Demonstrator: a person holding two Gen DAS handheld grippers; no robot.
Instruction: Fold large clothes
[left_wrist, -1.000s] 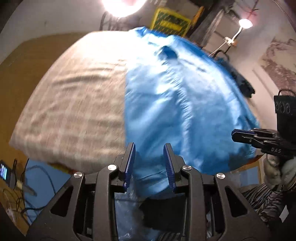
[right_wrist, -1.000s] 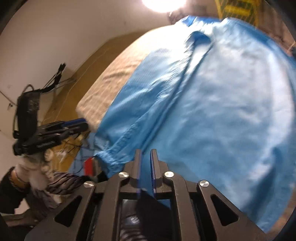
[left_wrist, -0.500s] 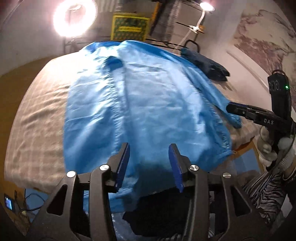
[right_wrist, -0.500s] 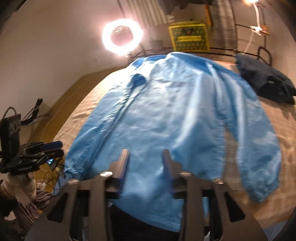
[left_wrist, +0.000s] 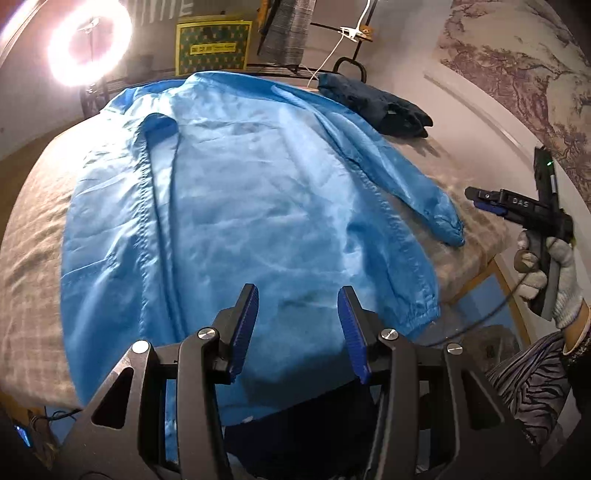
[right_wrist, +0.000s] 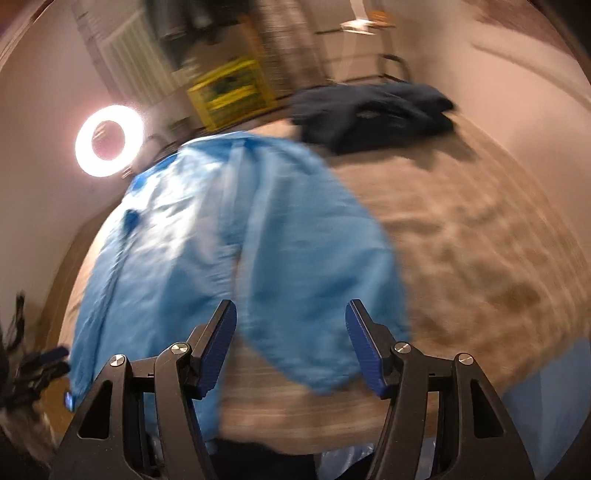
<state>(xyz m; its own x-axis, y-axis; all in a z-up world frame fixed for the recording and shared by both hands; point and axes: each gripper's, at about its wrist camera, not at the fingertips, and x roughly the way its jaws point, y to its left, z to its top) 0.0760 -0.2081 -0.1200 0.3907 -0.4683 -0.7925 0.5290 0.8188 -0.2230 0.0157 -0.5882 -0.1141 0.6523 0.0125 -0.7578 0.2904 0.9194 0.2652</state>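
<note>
Both hand-held grippers have let go since a second ago: the right one was pinched on the hem then, and now neither holds cloth. Blue jacket (left_wrist: 236, 221) lies spread flat, front up, on the bed (left_wrist: 33, 258), collar toward the far end, hem hanging over the near edge. Right sleeve (left_wrist: 417, 192) runs out to the right, cuff resting on the cover. Left side reads as already lying against the body, but I can't confirm a fold there.

Left hand-held gripper (left_wrist: 297, 328) hovers over the hem, jaws wide apart, nothing between them. Right hand-held gripper (right_wrist: 291, 343) likewise released, jaws spread; seen from the left wrist view it is well off to the right of the bed, just past the cuff, held in a gloved hand (left_wrist: 546, 280).

Judgement: spreading looks done; folding proper not yet begun, and the right sleeve seems the likely first piece to bring in.

Dark garment (left_wrist: 373, 107) sits bunched at the far right corner, apart from the jacket. Ring light (left_wrist: 88, 40) beyond the far left.

Hard to read: right wrist view is heavily motion-blurred, so cuff and seams are smeared there. Near hem is cut off behind the left gripper body.
</note>
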